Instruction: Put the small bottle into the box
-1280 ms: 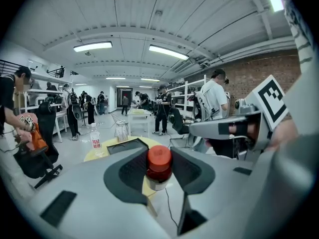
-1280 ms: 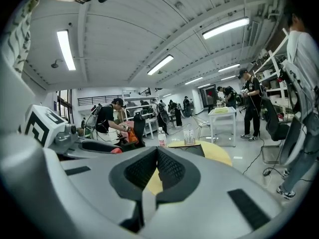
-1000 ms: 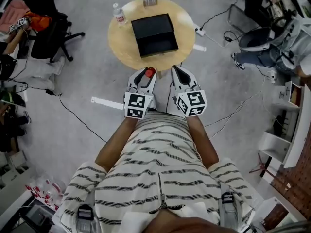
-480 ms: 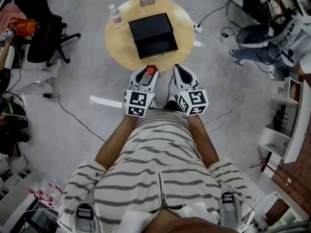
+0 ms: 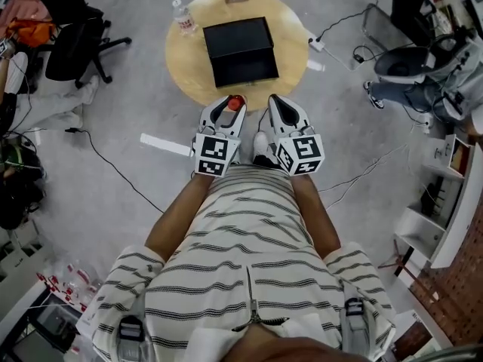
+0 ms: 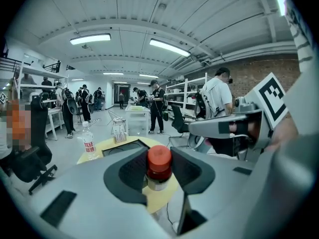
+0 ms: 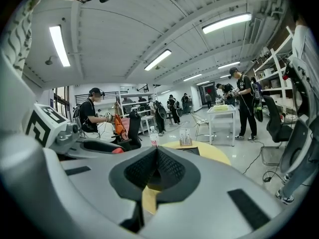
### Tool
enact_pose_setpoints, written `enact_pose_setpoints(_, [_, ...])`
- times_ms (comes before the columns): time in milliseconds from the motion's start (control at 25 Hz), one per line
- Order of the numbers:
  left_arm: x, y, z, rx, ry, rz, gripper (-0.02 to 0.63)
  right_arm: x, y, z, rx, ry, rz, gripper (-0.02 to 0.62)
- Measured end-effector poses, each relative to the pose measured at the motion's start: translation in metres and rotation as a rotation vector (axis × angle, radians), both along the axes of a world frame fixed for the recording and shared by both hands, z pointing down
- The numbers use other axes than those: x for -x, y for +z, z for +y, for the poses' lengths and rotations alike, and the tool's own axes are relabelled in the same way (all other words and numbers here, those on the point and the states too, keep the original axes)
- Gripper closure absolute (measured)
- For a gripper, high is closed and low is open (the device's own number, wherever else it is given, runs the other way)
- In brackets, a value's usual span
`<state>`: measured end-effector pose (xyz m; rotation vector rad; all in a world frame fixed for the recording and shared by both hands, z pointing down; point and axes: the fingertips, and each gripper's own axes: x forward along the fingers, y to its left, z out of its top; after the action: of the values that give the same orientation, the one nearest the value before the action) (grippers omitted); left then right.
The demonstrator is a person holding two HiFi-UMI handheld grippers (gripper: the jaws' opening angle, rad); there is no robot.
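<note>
This is a big open lab or workshop. In the head view, a bare grey floor (image 5: 136, 89) is crossed by loose cables (image 5: 113, 168). A power strip (image 5: 315, 45) lies at upper right, an office chair (image 5: 72, 47) stands at upper left and a round table (image 5: 185, 66) at top centre. In the left gripper view, strip lights (image 6: 90, 39) run under a ribbed ceiling (image 6: 149, 14). Metal shelves (image 6: 187, 91) stand by a brick wall (image 6: 249, 76) at right, and people (image 6: 157, 106) stand around a white table (image 6: 137, 113) in the middle distance.
</note>
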<state>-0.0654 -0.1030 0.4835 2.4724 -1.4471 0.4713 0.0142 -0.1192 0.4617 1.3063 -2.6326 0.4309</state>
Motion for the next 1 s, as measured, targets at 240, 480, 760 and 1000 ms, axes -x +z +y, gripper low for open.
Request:
enact_pose_setpoints(240, [-0.004,0.006,-0.015,0.009,-0.017,-0.015,0.451,-0.003,0.007,-0.010,0.010,-0.017,-0.002,0.577])
enact_pose_setpoints(480, [-0.007,0.012,-0.026,0.022,-0.033,-0.034,0.451,-0.009,0.012,-0.016,0.026,-0.024,-0.005,0.577])
enact_pose_setpoints(760, [-0.008,0.020,-0.039,0.046,-0.047,-0.049,0.451,-0.006,0.022,-0.016,0.050,-0.049,-0.003,0.577])
enact_pose_setpoints(1000, [-0.010,0.024,-0.050,0.055,-0.043,-0.065,0.451,-0.006,0.026,-0.016,0.067,-0.054,-0.006,0.577])
